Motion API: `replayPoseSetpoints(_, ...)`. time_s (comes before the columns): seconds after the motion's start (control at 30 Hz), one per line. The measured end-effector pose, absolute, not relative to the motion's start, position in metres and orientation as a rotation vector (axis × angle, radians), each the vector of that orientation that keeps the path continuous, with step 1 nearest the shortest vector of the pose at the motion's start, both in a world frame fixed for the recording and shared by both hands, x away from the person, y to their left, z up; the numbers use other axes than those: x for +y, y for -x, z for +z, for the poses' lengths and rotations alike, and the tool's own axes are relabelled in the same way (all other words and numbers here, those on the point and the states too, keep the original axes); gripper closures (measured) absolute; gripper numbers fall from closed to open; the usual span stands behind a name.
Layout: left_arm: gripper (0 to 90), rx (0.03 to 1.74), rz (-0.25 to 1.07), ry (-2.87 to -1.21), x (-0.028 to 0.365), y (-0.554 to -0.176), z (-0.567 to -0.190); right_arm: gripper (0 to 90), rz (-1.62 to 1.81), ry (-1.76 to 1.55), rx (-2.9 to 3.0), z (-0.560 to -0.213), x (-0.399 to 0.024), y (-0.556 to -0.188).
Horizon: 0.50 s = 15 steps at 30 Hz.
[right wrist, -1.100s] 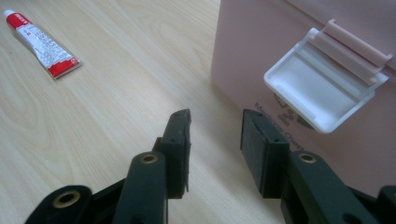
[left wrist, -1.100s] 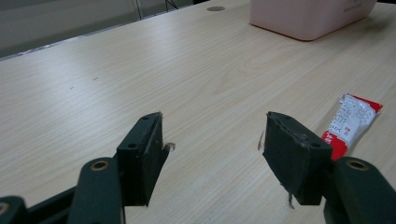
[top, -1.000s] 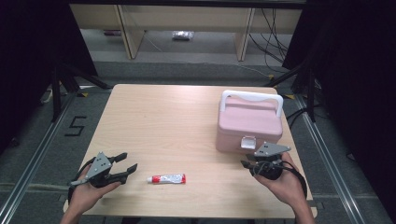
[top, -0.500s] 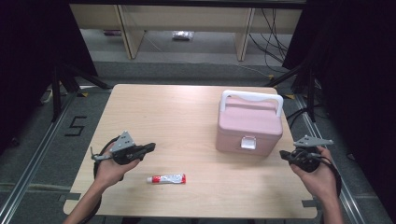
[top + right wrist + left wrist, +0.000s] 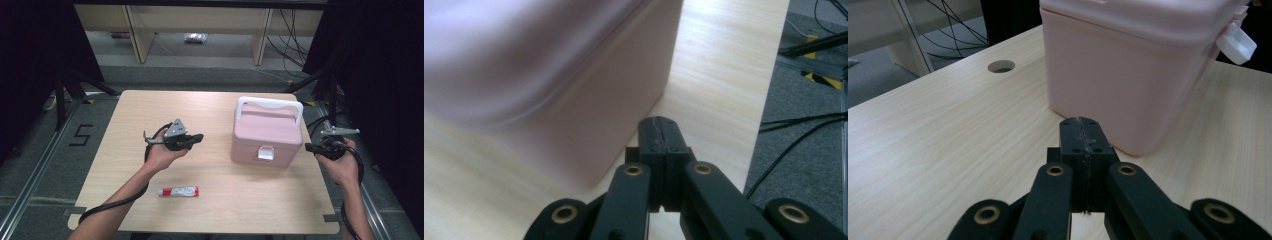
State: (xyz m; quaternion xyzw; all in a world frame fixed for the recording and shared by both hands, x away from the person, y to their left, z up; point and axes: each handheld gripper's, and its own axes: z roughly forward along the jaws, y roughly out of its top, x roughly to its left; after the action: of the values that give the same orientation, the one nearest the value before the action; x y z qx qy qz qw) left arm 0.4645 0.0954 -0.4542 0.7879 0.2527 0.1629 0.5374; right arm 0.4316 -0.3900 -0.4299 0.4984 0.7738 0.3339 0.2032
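Light wood-grain table (image 5: 150, 112), matte laminate, round cable hole (image 5: 1001, 66) near its far edge. It stands on grey carpet with black curtains either side and pale shelving behind. Pink plastic lidded box (image 5: 266, 135), rounded corners, white handle (image 5: 269, 103) and white front latch (image 5: 264, 152), sits right of centre. Left gripper (image 5: 196, 138) is level beside the box's left wall, jaws pressed together, empty. Right gripper (image 5: 308, 147) is just off the box's right wall, jaws likewise together on nothing. Small red-and-white tube (image 5: 178, 191) lies flat near the front edge.

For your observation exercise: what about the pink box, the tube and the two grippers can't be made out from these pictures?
- Box contents: lid shut, high view.
- Tube label: too small, high view.
- Box's near wall: blurred, right gripper view.
- Box top: cut off by the upper edge, left gripper view.
- Latch: partly cut off at the right edge.
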Motion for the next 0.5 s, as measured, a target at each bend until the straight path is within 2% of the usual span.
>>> replayPoseSetpoints(0.2, 89.8, 0.599, 0.413, -1.883, 0.099, -0.459, -0.458, 90.0, 0.979, -1.388, 2.148, -0.434, -0.394, -0.451)
replayPoseSetpoints(0.5, 89.4, 0.685, 0.460, -1.840, 0.149, -0.452, -0.459, 90.0, 1.013, -1.347, 2.169, -0.442, -0.383, -0.479)
